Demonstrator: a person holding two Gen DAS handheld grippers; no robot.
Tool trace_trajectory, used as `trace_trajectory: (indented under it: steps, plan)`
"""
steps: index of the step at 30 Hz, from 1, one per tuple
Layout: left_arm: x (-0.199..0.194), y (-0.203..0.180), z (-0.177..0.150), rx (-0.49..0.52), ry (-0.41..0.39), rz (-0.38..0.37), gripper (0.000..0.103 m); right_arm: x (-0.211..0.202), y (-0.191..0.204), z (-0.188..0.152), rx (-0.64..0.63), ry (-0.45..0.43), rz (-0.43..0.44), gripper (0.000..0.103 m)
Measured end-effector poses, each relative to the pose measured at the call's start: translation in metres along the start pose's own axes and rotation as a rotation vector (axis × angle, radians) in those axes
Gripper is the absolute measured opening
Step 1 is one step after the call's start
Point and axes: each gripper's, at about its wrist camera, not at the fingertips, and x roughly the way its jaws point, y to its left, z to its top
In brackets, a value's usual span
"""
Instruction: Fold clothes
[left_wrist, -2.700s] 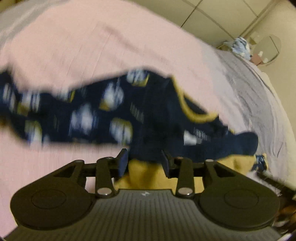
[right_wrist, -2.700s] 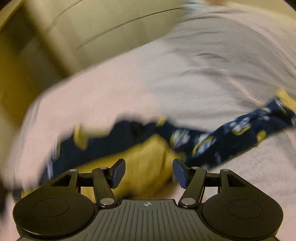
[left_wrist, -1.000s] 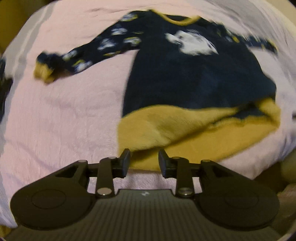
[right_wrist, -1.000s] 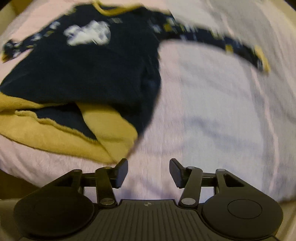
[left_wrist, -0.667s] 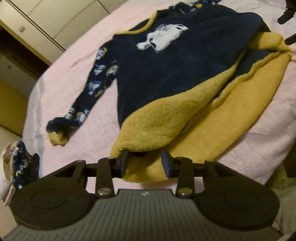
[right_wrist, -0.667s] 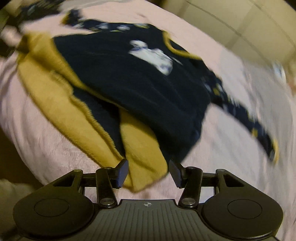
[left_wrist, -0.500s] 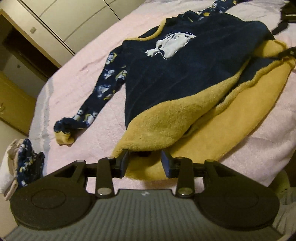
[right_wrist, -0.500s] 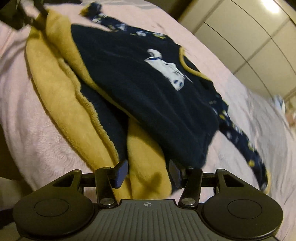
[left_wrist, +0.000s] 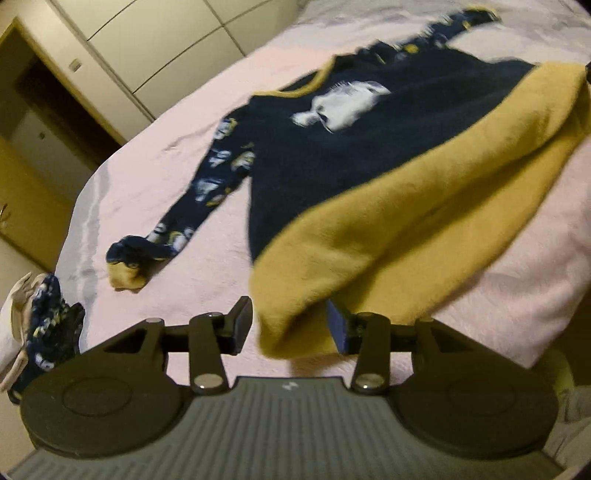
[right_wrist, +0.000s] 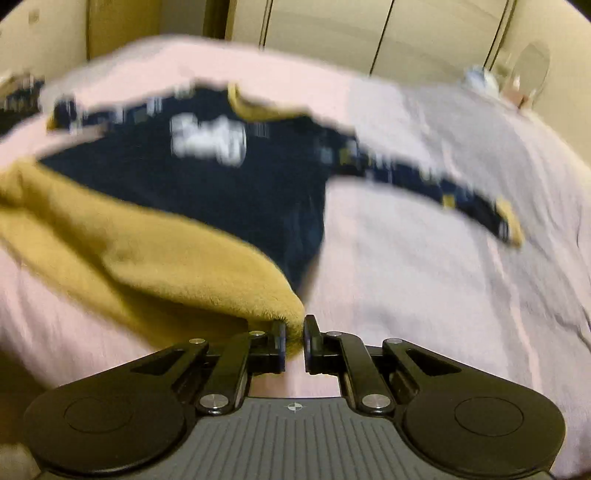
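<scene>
A navy sweater (left_wrist: 369, 147) with a white chest print and a mustard-yellow lining lies face up on the pink bed cover (left_wrist: 166, 155). Its sleeves are spread out to both sides. The bottom hem (left_wrist: 351, 258) is turned up, showing the yellow inside. My left gripper (left_wrist: 290, 326) is open at the hem's left corner, and the yellow cloth hangs loosely between its fingers. In the right wrist view, the sweater (right_wrist: 221, 177) is blurred. My right gripper (right_wrist: 294, 338) is shut on the hem's yellow right corner (right_wrist: 288, 314).
A bundle of other patterned clothes (left_wrist: 44, 325) sits at the bed's left edge. Cream wardrobe doors (left_wrist: 155, 48) and a dark doorway stand behind the bed. A round mirror (right_wrist: 532, 70) and small items are at the far right corner. The bed's near edge drops off just below the grippers.
The right gripper has closed on the hem's right corner, and its view swung to face the bed head-on. The left gripper stays open at the left corner.
</scene>
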Motion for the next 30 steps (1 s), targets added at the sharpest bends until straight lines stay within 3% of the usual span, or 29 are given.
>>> trace_trajectory:
  steps: [6,7,8,10,12,18,20,21,22,23,26,29,30]
  plan:
    - [0.024,-0.004,-0.01,0.031,0.009,-0.003,0.032,0.012,0.031,-0.007,-0.115,-0.005,-0.018,0.008]
    - [0.026,-0.002,-0.011,0.034,0.014,-0.002,0.032,0.014,0.037,-0.007,-0.134,-0.012,-0.018,0.016]
    - [0.026,0.001,-0.013,0.024,0.017,-0.002,0.032,0.016,0.042,-0.007,-0.152,-0.02,-0.018,0.034]
    - [0.024,0.007,-0.015,0.007,0.018,-0.001,0.033,0.019,0.054,-0.007,-0.188,-0.034,-0.019,0.051]
    - [0.017,0.009,-0.017,-0.012,0.01,0.002,0.035,0.018,0.063,-0.009,-0.223,-0.057,-0.022,0.052]
    - [0.02,0.0,-0.028,-0.055,0.01,-0.017,0.035,0.024,0.084,-0.017,-0.41,-0.103,-0.121,0.051]
    - [0.026,0.001,-0.027,-0.064,0.007,-0.036,0.015,0.043,0.084,-0.017,-0.448,-0.094,-0.181,0.048]
    - [0.028,0.003,-0.026,-0.075,0.012,-0.053,0.003,0.047,0.076,-0.013,-0.417,-0.089,-0.157,0.034]
    - [0.027,0.007,-0.024,-0.095,0.01,-0.068,0.002,0.048,0.067,-0.009,-0.373,-0.083,-0.117,0.007]
    - [0.018,0.014,-0.022,-0.123,-0.02,-0.072,0.002,0.042,0.057,-0.004,-0.312,-0.102,-0.089,0.007]
    - [-0.017,0.036,-0.014,-0.204,-0.108,-0.066,0.001,0.002,0.026,0.001,-0.264,-0.152,-0.109,0.006]
    - [-0.059,0.05,-0.011,-0.312,-0.154,-0.103,0.001,-0.035,0.0,0.003,-0.24,-0.19,-0.138,0.006]
    - [-0.06,0.042,-0.015,-0.311,-0.125,-0.124,0.001,-0.045,-0.005,0.001,-0.244,-0.194,-0.149,0.006]
